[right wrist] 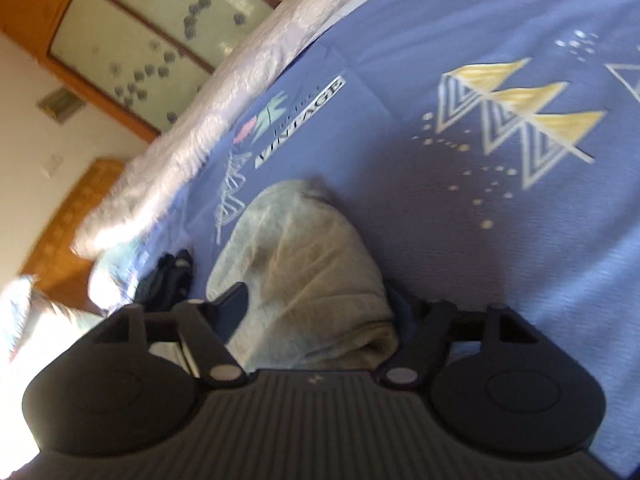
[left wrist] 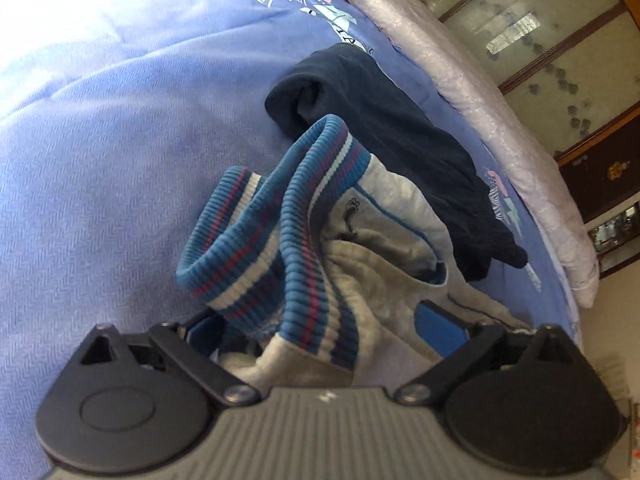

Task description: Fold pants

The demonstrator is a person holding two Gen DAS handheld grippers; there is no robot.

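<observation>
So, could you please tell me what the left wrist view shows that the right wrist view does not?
Only the left wrist view shows the striped ribbed waistband of the grey pants, bunched between the open fingers of the left gripper, with a dark navy garment lying beyond. Only the right wrist view shows the yellow triangle print and a plain grey stretch of the pants between the fingers of the right gripper. Both show the blue bedsheet and the frosted cabinet doors.

A bed with a blue printed sheet (left wrist: 100,128) carries the clothes. The grey pants (left wrist: 360,248) with a striped waistband lie on the sheet. A dark blue garment (left wrist: 400,128) lies just beside the pants, touching them.
</observation>
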